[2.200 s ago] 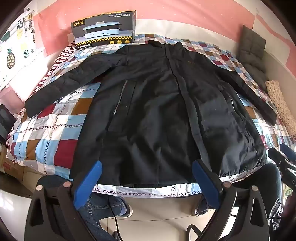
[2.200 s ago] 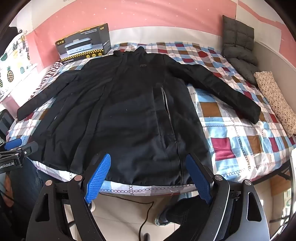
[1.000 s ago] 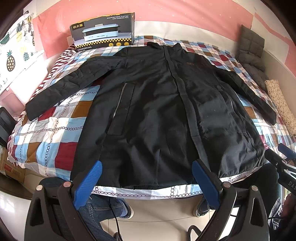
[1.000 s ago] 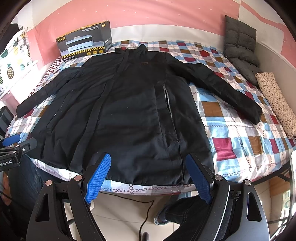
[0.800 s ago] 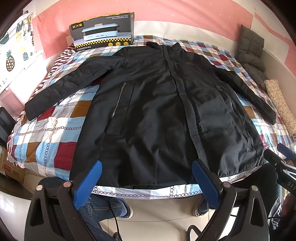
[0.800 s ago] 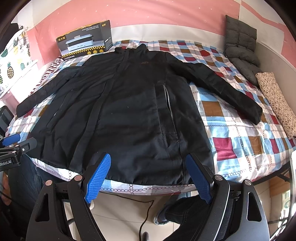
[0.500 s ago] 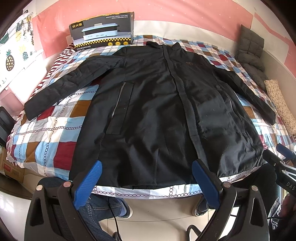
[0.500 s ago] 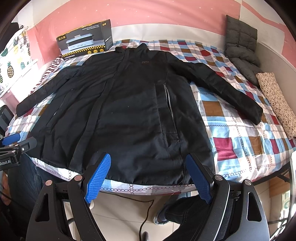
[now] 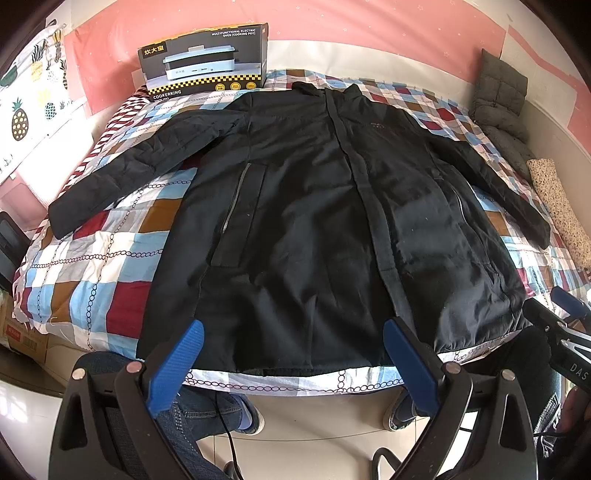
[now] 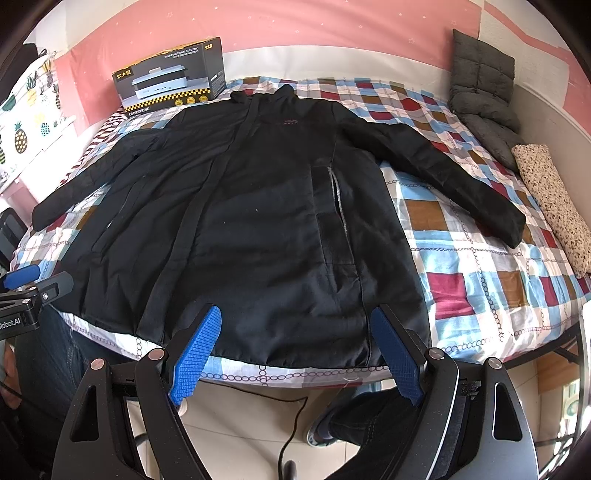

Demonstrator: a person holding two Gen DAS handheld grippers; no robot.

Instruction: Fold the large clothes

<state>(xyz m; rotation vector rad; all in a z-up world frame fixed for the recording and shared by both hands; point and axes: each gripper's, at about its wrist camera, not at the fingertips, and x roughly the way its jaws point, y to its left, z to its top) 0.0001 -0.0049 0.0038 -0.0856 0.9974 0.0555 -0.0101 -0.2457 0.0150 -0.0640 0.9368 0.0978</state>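
Both pairs of blue fingers are standing wide apart with nothing between them. Low in the left wrist view the left gripper point(image 9: 291, 354) is hovering just short of the bed's near edge, its blue pads point(image 9: 175, 365) framing the hem of the black coat point(image 9: 314, 221). Low in the right wrist view the right gripper point(image 10: 297, 350) is hanging in the same way, its ribbed blue pads point(image 10: 195, 354) spread on either side of the hem, not touching the cloth.

That coat is lying flat and face up on the checked bedspread point(image 9: 92, 266), filling the middle of both frames, collar toward the top of the frame, hem along the bottom edge of the bed. One sleeve point(image 9: 122, 177) is stretching out toward the left of the frame; the other sleeve point(image 10: 443, 173) is reaching toward the right, and both are lying on the spread.

At the upper left of each view a black appliance box point(image 9: 205, 61) is standing at the head of the bed against the pink wall point(image 9: 369, 26). At the upper right a grey quilted cushion point(image 10: 480, 85) is leaning at the wall, with a speckled pillow point(image 10: 554, 203) just below it along the right edge. Below the bed's edge, the person's jeans point(image 9: 188, 406) and shoes are showing over the pale floor, beside a dark cable point(image 10: 291, 432)
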